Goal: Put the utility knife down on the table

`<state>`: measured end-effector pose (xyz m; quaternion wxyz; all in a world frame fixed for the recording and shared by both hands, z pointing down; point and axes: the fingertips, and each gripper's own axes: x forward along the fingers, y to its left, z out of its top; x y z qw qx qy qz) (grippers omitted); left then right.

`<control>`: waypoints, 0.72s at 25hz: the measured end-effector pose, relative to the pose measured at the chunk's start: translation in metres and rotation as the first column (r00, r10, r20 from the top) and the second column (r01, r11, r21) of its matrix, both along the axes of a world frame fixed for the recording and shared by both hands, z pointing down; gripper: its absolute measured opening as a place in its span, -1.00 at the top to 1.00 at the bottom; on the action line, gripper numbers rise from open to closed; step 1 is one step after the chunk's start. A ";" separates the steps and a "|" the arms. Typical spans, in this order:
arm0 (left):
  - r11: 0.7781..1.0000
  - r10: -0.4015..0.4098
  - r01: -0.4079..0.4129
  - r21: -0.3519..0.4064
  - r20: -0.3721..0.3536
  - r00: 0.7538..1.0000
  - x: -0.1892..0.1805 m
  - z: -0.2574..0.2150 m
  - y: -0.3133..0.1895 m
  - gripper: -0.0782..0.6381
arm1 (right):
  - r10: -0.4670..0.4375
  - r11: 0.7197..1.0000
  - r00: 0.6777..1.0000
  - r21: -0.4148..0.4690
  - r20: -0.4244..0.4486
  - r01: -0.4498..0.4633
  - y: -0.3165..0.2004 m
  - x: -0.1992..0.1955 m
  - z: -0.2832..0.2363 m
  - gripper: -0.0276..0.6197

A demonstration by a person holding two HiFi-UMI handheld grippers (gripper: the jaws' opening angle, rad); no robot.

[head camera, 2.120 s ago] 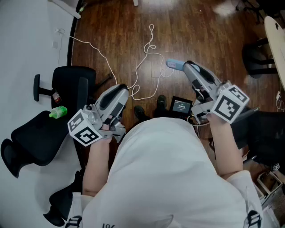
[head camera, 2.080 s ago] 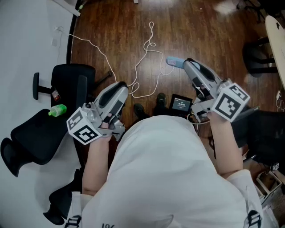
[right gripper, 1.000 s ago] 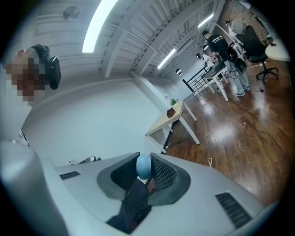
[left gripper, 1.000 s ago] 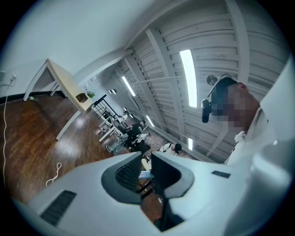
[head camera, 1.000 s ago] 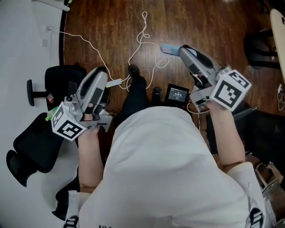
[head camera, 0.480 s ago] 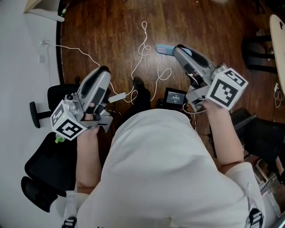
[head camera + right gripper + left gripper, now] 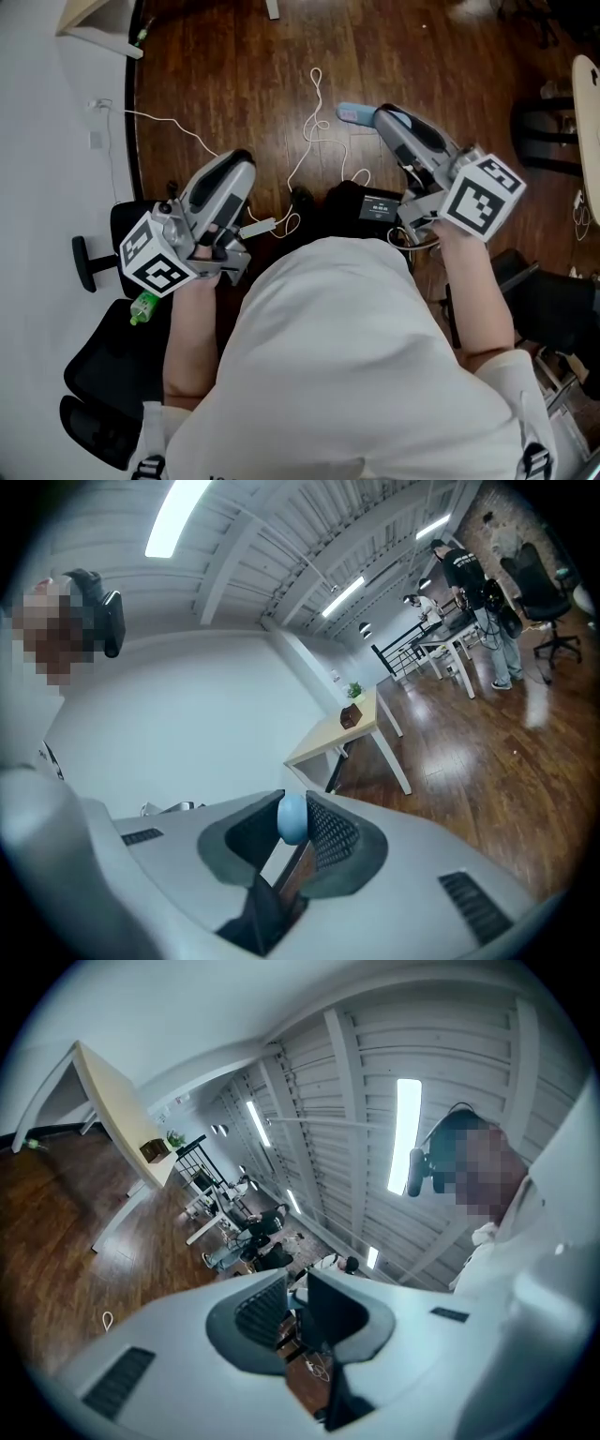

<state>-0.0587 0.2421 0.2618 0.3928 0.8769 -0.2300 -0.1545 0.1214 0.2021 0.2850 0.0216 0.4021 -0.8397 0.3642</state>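
The fingers of the right gripper (image 7: 382,114) are clamped on the pale blue utility knife (image 7: 353,113), whose rounded end pokes out ahead of them over bare wooden floor. It looks light, stiff and smooth, so it may slip; mid-body seems the safer hold. The left gripper (image 7: 239,159) has its fingers slightly apart, empty. A desk (image 7: 342,726) stands well ahead of the right fingers. A white cable (image 7: 314,131) trails below them.

Your head camera looks steeply down at the floor (image 7: 234,84); both gripper views (close behind their jaws) look outward, sharing one beige table (image 7: 112,1101).
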 end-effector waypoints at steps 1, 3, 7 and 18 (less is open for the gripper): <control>1.000 -0.002 0.002 0.000 -0.001 1.000 0.000 0.001 0.001 0.60 | 0.001 1.000 1.000 0.003 -0.002 -0.001 0.000 0.000 0.000 0.69; 1.000 -0.011 0.011 0.000 0.000 1.000 -0.002 0.002 -0.005 0.60 | -0.006 1.000 1.000 0.006 -0.002 0.006 -0.008 -0.001 0.001 0.69; 0.999 -0.046 0.047 -0.015 0.005 0.999 -0.007 0.006 -0.057 0.60 | -0.042 0.999 0.999 -0.011 0.010 0.042 -0.066 -0.009 0.010 0.69; 0.997 -0.076 0.076 -0.016 0.015 0.997 0.042 -0.003 -0.167 0.60 | -0.122 0.992 0.992 -0.013 0.039 0.122 -0.193 0.012 0.017 0.69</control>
